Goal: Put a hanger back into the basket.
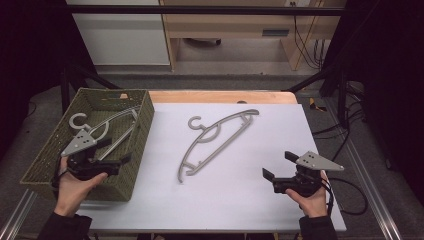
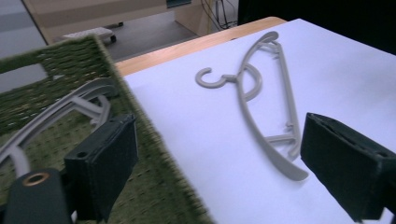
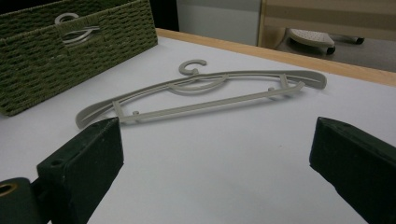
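Our left tongs gape wide over the green basket, gripping nothing; one grey hanger lies inside it. Our right tongs stand wide open, empty, near the second hanger flat on the bench.

I see even overhead light on the white table; soft, faint shadows. Room edges in high view go near black. No glare on the sheet. Left gripper view: basket rim smeared by motion blur, near pads soft. Right gripper view sharp on the hanger, pads slightly defocused.
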